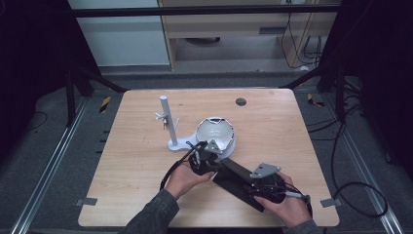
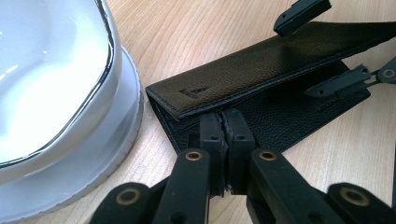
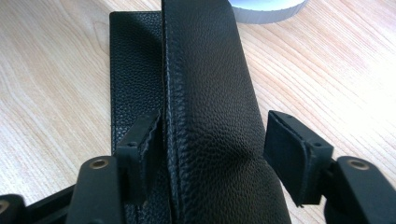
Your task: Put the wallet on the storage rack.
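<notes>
while left claw (image 2: 223, 133) pinched lower flap of black case (image 2: 261, 74), right claw (image 3: 212, 144), half spread, needed squarer bite on raised flap.

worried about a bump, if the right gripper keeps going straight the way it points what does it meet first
The right gripper points along the raised flap of the black case, which lies between its jaws. Straight on, past the case's far end, it would probably first meet the white bowl, though depth is unclear.

Grey sleeve (image 1: 155, 214), black brass-riveted jaws
</notes>
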Demonstrator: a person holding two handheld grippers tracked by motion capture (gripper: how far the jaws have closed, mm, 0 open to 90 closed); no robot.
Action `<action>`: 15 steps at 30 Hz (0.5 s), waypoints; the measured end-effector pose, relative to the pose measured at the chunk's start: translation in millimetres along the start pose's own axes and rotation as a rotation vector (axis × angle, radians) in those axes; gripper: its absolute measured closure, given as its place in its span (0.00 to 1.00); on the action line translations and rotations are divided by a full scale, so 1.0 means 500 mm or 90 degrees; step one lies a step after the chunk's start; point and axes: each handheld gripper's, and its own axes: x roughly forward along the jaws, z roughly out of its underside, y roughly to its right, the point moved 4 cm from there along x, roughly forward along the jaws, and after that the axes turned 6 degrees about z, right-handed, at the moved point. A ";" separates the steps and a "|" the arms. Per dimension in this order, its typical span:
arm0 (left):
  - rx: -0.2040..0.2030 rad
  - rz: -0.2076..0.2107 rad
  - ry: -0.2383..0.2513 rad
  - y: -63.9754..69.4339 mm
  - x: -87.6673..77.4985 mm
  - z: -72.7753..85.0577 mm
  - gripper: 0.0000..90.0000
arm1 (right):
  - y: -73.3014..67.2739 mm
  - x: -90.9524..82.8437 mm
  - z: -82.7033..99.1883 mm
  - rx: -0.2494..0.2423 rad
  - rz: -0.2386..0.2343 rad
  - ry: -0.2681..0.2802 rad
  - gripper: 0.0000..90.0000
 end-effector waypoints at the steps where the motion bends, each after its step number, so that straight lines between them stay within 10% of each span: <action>1: 0.002 0.000 -0.003 0.000 -0.001 -0.001 0.97 | 0.001 0.001 -0.001 -0.002 0.001 -0.003 0.43; 15: -0.008 -0.008 0.010 0.005 -0.009 -0.003 0.90 | 0.006 0.008 -0.005 -0.021 0.014 -0.018 0.62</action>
